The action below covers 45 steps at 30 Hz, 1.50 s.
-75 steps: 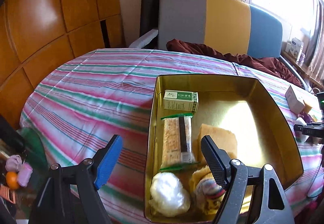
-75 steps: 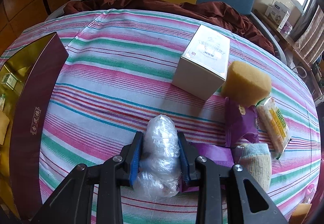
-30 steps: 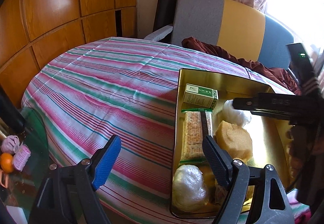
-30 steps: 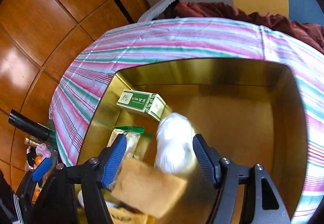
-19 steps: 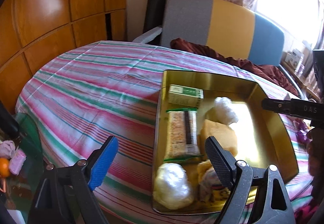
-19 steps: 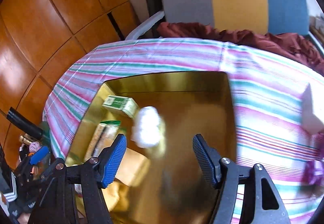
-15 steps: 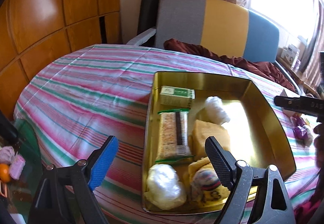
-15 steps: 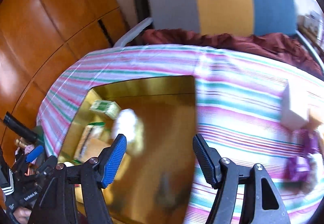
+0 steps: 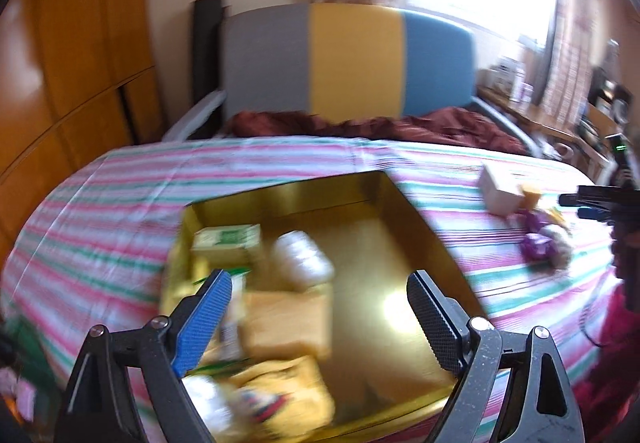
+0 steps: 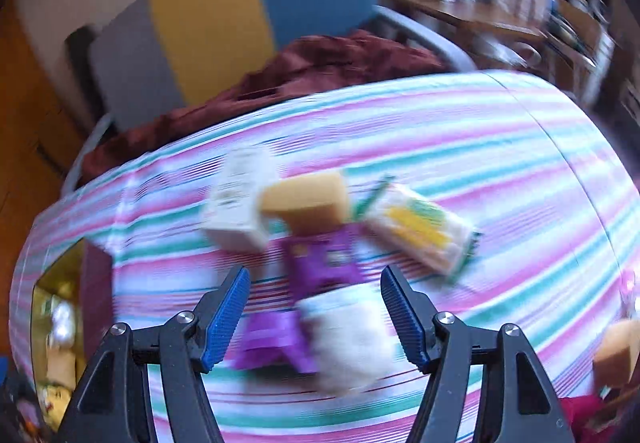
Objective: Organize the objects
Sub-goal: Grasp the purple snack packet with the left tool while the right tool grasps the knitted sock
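While the left gripper [image 9: 316, 307] hung with empty jaws spread over the gold tin [image 9: 408, 243], the right gripper [image 10: 314, 311], unclenched, hovered above a purple packet [image 10: 320, 263] on the striped cloth [image 10: 500, 171].

Tin [image 9: 416, 219] left on table [image 9: 120, 195]; sponge [image 10: 308, 199] beside carton [image 10: 236, 211].
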Motion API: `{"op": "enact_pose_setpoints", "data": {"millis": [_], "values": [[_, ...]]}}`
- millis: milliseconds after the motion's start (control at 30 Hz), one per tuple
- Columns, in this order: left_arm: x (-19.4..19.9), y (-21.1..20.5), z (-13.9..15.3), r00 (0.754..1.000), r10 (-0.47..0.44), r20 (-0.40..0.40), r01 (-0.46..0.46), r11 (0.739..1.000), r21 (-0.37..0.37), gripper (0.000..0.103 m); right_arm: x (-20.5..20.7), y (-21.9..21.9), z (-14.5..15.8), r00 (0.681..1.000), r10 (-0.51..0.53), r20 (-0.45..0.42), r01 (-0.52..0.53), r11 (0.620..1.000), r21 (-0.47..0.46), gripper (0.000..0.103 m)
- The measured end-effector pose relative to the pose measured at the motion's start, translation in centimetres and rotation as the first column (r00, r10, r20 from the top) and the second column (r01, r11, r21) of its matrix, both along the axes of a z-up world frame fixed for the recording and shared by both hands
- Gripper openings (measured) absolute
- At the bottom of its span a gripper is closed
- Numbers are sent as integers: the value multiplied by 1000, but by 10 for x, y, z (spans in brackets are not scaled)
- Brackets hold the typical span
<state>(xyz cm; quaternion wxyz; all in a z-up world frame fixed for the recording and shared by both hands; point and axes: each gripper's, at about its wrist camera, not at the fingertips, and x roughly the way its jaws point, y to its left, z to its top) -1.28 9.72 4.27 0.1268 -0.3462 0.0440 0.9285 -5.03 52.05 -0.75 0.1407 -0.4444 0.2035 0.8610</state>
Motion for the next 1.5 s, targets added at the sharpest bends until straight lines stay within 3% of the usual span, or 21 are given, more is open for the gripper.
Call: {"op": "enact_pose_setpoints", "data": {"millis": [133, 300, 433, 700, 833, 1033, 1133, 1200, 1233, 1267, 1300, 1500], "values": [[-1, 56, 10, 992, -126, -20, 126, 992, -20, 90, 14, 43, -10, 986, -169, 2, 167, 974, -154, 69], [-6, 124, 10, 963, -269, 17, 269, 963, -16, 90, 16, 47, -13, 988, -156, 8, 154, 966, -210, 69], [-12, 172, -2, 934, -341, 108, 342, 940, 6, 86, 16, 44, -11, 990, -139, -9, 133, 964, -228, 69], [-45, 242, -41, 885, -357, 300, 347, 934, 85, 81, 18, 48, -12, 991, -133, -32, 118, 948, -295, 69], [-54, 266, -62, 861, -363, 355, 344, 931, 120, 83, 18, 50, -14, 991, -130, -35, 112, 940, -323, 69], [-68, 294, -83, 852, -341, 397, 307, 940, 148, 89, 16, 49, -15, 992, -119, -36, 100, 937, -336, 69], [-74, 307, -92, 860, -326, 392, 303, 945, 123, 88, 16, 49, -16, 992, -118, -32, 100, 935, -340, 69], [-80, 311, -101, 858, -320, 402, 301, 947, 113, 81, 15, 49, -17, 993, -117, -30, 99, 935, -341, 69], [-82, 312, -104, 858, -323, 399, 305, 946, 110, 71, 14, 48, -17, 994, -110, -27, 95, 936, -339, 69], [-80, 311, -104, 872, -320, 370, 310, 947, 87, 54, 13, 47, -18, 994, -102, -23, 89, 938, -335, 69], [-78, 310, -105, 886, -315, 340, 317, 947, 50, 43, 12, 45, -18, 996, -92, -21, 80, 941, -329, 69], [-59, 288, -108, 897, -349, 272, 346, 936, 62, 42, 7, 38, -20, 999, -50, 3, 48, 950, -308, 69]]}}
